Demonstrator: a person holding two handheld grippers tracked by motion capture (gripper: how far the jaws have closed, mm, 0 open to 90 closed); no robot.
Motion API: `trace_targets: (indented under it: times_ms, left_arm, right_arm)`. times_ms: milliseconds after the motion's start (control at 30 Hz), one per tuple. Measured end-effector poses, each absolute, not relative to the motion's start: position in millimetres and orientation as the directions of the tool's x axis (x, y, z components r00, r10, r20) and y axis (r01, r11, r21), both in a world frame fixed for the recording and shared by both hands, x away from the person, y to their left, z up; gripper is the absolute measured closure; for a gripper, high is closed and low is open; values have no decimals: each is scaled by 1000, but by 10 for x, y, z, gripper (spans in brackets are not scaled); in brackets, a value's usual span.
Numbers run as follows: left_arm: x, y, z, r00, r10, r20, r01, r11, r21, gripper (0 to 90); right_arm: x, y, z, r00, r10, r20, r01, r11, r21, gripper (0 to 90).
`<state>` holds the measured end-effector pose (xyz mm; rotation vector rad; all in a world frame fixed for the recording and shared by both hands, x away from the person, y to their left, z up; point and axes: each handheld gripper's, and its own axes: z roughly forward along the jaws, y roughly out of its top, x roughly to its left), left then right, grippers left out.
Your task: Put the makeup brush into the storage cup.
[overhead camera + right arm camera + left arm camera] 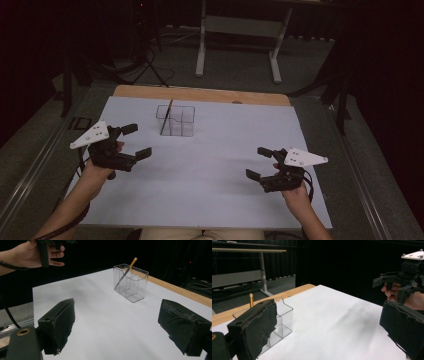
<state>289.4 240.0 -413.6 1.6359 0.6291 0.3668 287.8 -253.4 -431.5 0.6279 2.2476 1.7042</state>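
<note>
Left hand-held gripper (132, 141) hangs with its jaws spread wide and nothing between them, and the right hand-held gripper (259, 162) is spread and empty too. Ahead of both, toward the far edge of the surface (210, 200), stands a clear holder (176, 120) with a pencil (166, 117) leaning in it. From the left one the holder lies ahead and just to its right, near; from the right one it lies ahead and well off to its left, so the left hand is the nearer. The pencil's long axis runs steeply up, tip down in a left compartment, gold-coloured end tilted above the rim. I judge a pull along that slant is needed. Bare white sheet lies all round the holder, giving open room; the wooden far edge runs just behind it.
</note>
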Motion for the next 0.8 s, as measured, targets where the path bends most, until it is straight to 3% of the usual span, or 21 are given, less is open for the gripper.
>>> trace_targets:
  times_ms: [800]
  left_arm:
    - [2645,2389,-4422,828,549,-117,199,-92,976,19]
  right_arm:
    - [2870,-2534,-4353,-876,480,52,184,232,955,139]
